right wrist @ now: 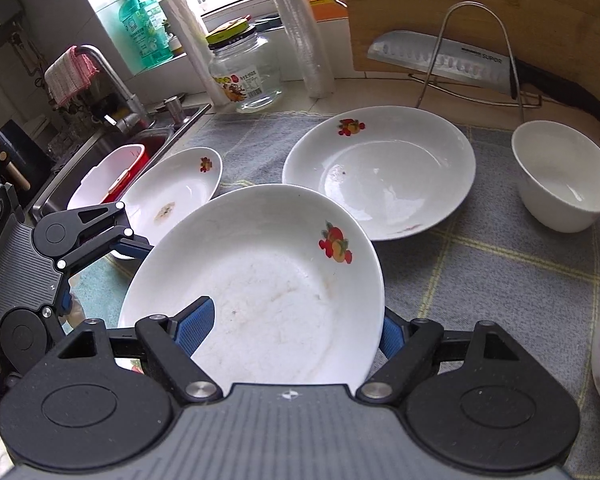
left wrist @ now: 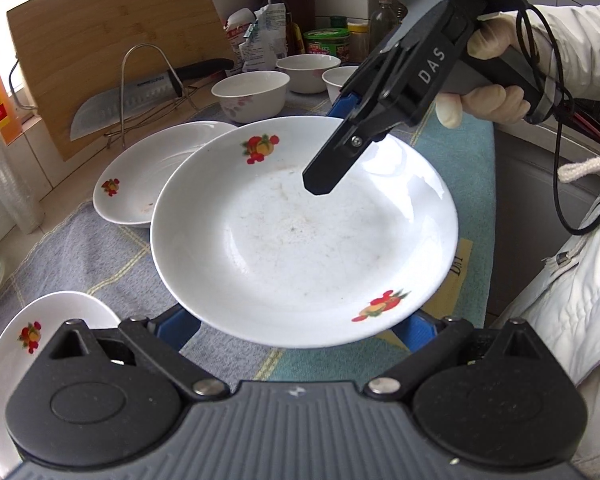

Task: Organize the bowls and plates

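A: Holding what in the right gripper [right wrist: 294, 330]?
B: Clamping one rim of the round white ceramic plate with red fruit prints [left wrist: 300, 240], raised and tilted above the grey-blue checked cloth [right wrist: 500, 264].
A: And the left gripper [left wrist: 298, 332]?
B: Spread wide, blue fingers tucked under the opposite rim, not clamping.
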Available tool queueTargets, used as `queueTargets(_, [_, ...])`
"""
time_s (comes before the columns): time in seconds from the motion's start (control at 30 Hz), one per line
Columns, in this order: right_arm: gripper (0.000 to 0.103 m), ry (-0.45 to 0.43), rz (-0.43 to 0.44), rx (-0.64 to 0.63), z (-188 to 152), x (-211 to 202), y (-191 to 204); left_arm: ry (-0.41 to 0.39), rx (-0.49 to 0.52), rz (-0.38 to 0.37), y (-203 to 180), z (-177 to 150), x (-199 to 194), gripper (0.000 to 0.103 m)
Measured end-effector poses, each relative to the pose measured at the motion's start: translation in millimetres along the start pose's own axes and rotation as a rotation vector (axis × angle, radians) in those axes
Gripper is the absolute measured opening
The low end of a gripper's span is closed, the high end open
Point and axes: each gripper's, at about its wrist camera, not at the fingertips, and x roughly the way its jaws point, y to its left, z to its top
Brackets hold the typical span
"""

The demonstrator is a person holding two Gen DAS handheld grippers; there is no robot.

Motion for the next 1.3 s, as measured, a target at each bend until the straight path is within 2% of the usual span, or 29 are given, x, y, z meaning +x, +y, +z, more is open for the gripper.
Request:
queueTargets(0.63, [0.087, 0.037, 0.088, -0.178, 55.2, 59.3, 71.7, 0.011, -0.143, 0.151, 44.7, -46.4, -62.5, 0.100])
queueTargets(1.03, [0.087, 0.059, 0.139, -0.249, 85.0, 99.9, 106.4, 0.024, -0.207, 0.234, 67.0, -70.1, -81.1, 0.100])
queueTargets(1.3, [0.087, 0.082, 0.146, -0.265, 94.4, 121.9, 115.6, 0.034, -0.239, 0.258, 83.0, -81.7, -81.4, 0.100])
